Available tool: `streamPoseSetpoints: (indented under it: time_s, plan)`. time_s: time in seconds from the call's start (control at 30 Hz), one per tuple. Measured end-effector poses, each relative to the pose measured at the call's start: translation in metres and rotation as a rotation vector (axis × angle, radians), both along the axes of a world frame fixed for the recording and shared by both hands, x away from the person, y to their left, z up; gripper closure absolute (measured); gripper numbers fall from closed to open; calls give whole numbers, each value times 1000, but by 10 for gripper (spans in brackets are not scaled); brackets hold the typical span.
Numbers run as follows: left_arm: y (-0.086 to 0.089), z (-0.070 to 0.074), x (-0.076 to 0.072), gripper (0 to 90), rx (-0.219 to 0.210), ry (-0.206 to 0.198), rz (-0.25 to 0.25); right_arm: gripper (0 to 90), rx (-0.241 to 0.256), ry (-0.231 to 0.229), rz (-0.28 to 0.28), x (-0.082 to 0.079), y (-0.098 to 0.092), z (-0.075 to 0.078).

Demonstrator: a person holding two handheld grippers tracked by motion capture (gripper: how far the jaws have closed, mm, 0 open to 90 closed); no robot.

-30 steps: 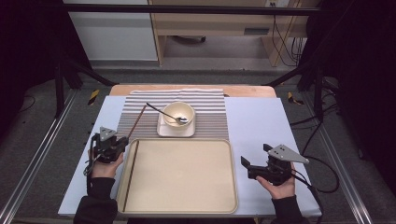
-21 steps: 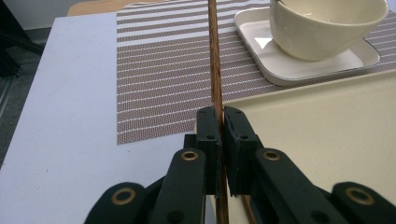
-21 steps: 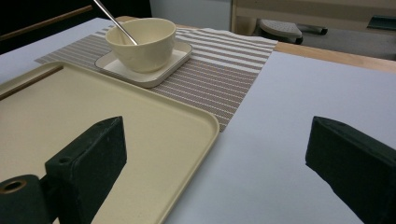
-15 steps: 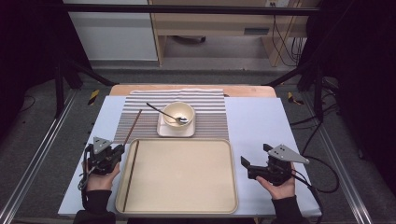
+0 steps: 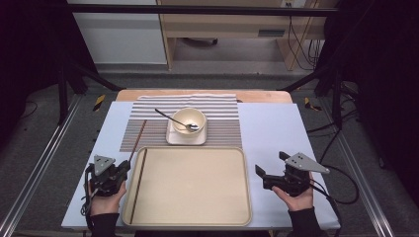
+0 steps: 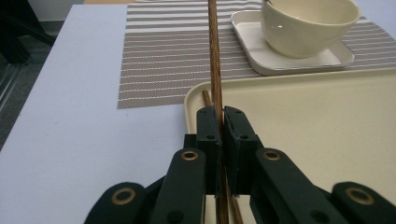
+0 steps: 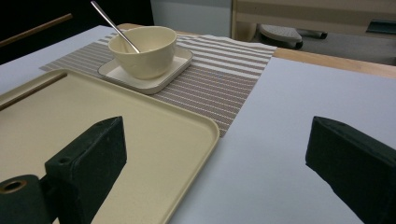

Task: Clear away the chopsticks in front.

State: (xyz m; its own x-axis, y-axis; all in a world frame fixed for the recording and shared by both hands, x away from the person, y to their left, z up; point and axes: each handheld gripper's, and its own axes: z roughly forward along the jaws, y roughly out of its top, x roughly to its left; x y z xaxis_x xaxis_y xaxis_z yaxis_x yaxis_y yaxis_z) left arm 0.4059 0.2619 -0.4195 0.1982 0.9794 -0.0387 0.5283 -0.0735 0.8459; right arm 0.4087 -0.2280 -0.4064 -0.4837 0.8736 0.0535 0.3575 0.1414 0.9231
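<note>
Left gripper (image 5: 114,174): in my left hand, at the near left of the table, just beside the left edge of the tray (image 5: 197,217). Its jaws are pressed nearly together on a brown chopstick (image 6: 215,70), which runs between them and points away toward the striped mat (image 5: 148,129). In the left gripper view the stick rises straight up the middle, crossing the tray's near left corner and the mat beyond it.

Second chopstick (image 5: 138,182): lying flat inside the tray along its left rim, running near to far. In the left gripper view its end (image 6: 206,98) shows just left of the held stick, below the jaws.

Right gripper (image 5: 273,173): in my right hand, at the near right of the table, on the pale blue cover (image 5: 272,128), just right of the tray. Its jaws stand wide apart with nothing between them; in the right gripper view the tray's right corner and bare cover lie in the gap.

Tray: cream, rectangular, at the near middle of the table.

Bowl (image 5: 188,120): cream, standing on a square plate (image 5: 173,138) on the mat, just beyond the tray's far edge.

Spoon (image 5: 170,117): metal, resting in the bowl, handle leaning out to the far left.
</note>
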Motion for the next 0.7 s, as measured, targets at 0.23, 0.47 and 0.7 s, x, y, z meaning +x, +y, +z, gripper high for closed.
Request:
streamPoseSetpoints:
  time_s: [0.23, 0.47, 0.7]
  plan:
    - [-6, -7, -7, 852, -18, -8, 5, 57, 0, 1, 2, 0, 0, 0]
    - [-14, -16, -18, 852, -36, -27, 31, 56, -7, 2, 3, 1, 1, -1]
    - [-27, -24, -30, 852, -62, -36, 48, 56, -5, 6, 4, 1, 2, -2]
